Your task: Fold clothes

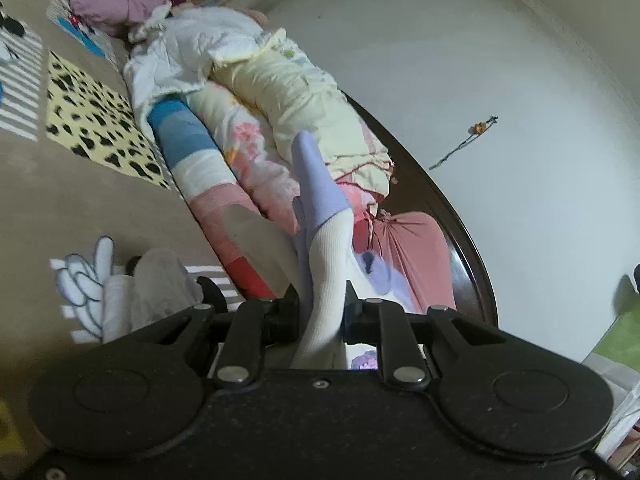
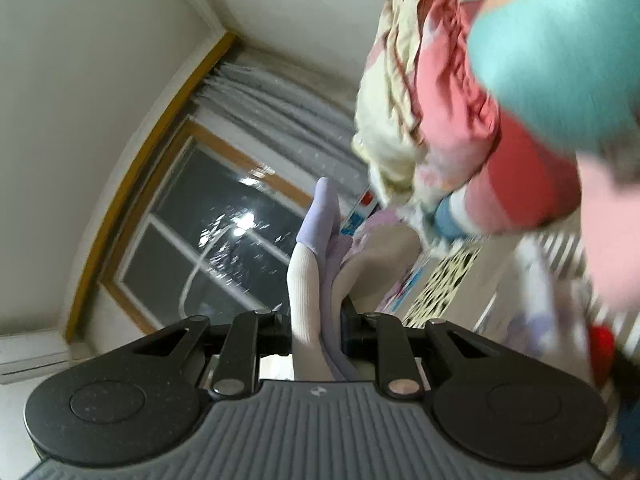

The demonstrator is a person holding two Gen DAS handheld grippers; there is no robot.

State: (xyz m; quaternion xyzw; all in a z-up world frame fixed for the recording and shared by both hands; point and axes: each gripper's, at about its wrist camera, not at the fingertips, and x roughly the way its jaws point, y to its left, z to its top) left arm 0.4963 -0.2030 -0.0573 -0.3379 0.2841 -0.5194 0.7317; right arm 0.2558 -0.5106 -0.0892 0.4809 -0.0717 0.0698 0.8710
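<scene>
In the left wrist view my left gripper is shut on a white ribbed sock with a lavender toe that sticks up and forward between the jaws. A second lavender and white piece hangs just right of it. A pale sock lies on the tan bed sheet to the left. In the right wrist view my right gripper is shut on a white sock with a lavender toe, held up in the air in front of the window.
Rolled quilts and a pink cloth bundle lie along the dark wooden headboard by a white wall. In the right wrist view a dark window with grey curtains is ahead, and blurred bedding is close on the right.
</scene>
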